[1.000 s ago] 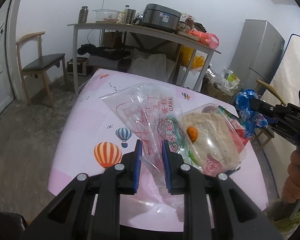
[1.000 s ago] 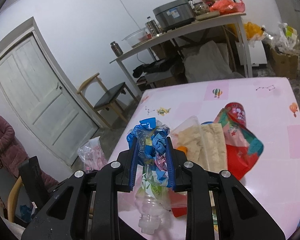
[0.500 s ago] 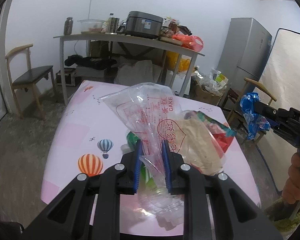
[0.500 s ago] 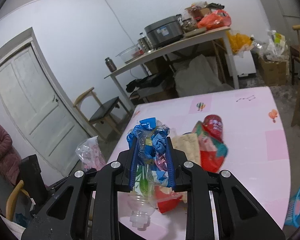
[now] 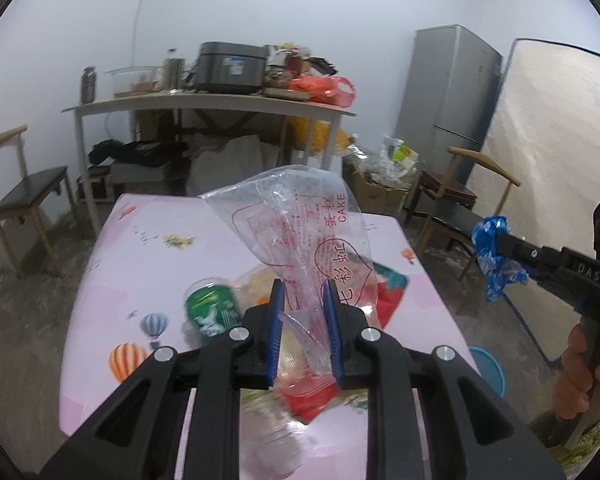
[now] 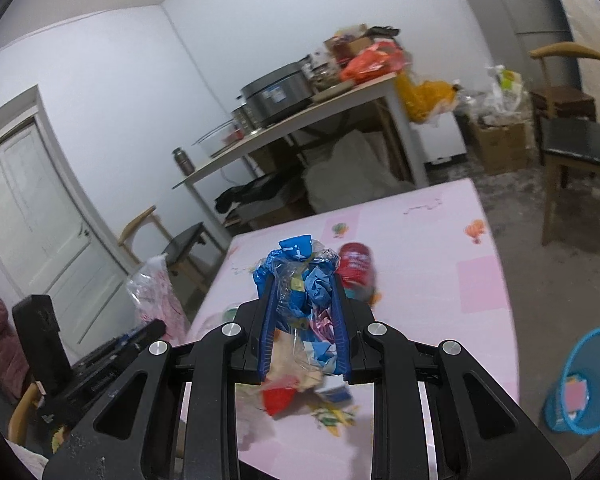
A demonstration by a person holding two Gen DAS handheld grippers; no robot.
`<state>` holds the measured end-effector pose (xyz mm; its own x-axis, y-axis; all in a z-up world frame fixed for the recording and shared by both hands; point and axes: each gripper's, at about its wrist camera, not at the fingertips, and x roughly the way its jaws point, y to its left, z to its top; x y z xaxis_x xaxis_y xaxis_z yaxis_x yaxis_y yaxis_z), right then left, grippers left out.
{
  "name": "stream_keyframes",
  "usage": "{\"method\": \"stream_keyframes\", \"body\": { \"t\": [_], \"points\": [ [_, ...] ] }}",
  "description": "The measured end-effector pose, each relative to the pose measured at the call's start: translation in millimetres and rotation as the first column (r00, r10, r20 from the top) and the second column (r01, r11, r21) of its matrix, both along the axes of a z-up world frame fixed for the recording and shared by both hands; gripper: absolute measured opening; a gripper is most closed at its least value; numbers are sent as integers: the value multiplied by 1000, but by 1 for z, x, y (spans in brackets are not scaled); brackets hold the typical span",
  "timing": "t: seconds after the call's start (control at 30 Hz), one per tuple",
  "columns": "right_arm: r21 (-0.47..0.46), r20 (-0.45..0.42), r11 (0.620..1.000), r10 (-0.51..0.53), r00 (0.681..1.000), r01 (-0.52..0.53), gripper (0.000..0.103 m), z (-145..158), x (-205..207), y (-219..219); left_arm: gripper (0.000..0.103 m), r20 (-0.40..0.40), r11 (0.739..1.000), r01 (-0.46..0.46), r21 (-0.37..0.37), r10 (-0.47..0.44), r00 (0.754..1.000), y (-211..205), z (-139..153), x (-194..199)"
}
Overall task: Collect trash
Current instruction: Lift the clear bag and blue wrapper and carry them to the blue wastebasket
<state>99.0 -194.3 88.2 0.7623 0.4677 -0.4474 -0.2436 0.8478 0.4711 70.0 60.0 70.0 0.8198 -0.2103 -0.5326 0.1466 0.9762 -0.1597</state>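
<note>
My left gripper [image 5: 302,292] is shut on a clear cake bag [image 5: 300,224] with red print, held up over the pink table [image 5: 148,240]. Crumpled blue wrappers [image 6: 300,276] are clamped in my right gripper [image 6: 302,284], which is shut on them; in the left wrist view the same blue wrappers [image 5: 494,256] hang out past the table's right side. More trash lies on the table: a green can [image 5: 212,312], a red can [image 6: 354,266] and red packaging [image 6: 278,398]. A blue waste basket [image 6: 580,380] stands on the floor to the right.
A long cluttered table [image 5: 204,100] with a rice cooker [image 5: 230,68] stands at the back wall. Wooden chairs stand left [image 5: 16,200] and right [image 5: 460,192], a fridge [image 5: 444,88] further right. A person's hand [image 5: 580,376] holds the right gripper. A door [image 6: 32,220] is at the left.
Both grippers have risen and drawn back from the table with their loads still held. The green can and the blue basket have come into view below.
</note>
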Motion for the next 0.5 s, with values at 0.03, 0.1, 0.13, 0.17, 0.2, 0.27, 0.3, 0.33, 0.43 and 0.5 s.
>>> {"method": "stream_keyframes", "body": {
  "t": [0.03, 0.1, 0.13, 0.17, 0.2, 0.27, 0.3, 0.33, 0.43, 0.5],
  "points": [
    [3, -2, 1000, -18, 1000, 18, 24, -1, -3, -7, 19, 2, 1000, 22, 0, -22, 1000, -9, 3, 2],
    [10, -6, 999, -51, 999, 51, 24, -4, -7, -20, 19, 6, 999, 48, 1, -48, 999, -21, 7, 5],
    [16, -9, 997, -72, 997, 72, 24, -5, -11, -29, 19, 10, 998, 69, 3, -69, 998, -30, 9, 7],
    [22, -13, 996, -91, 996, 91, 24, -7, -14, -36, 19, 13, 996, 93, 5, -93, 996, -40, 12, 8],
    [28, -16, 994, -107, 994, 107, 24, -9, -18, -43, 19, 16, 994, 110, 7, -110, 994, -47, 15, 9],
    [44, -25, 988, -147, 989, 148, 24, -12, -26, -59, 19, 20, 986, 167, 11, -167, 986, -68, 21, 12],
    [48, -30, 982, -180, 983, 182, 24, -14, -31, -70, 19, 19, 980, 198, 11, -198, 980, -79, 25, 14],
    [53, -32, 978, -202, 979, 203, 24, -15, -36, -79, 19, 19, 975, 222, 13, -222, 975, -87, 28, 16],
    [71, -57, 954, -288, 956, 291, 24, -21, -54, -112, 19, 2, 945, 326, 11, -326, 945, -126, 37, 26],
    [70, -78, 930, -355, 932, 360, 24, -26, -67, -135, 19, -35, 910, 415, -13, -415, 909, -155, 39, 34]
  ]
}}
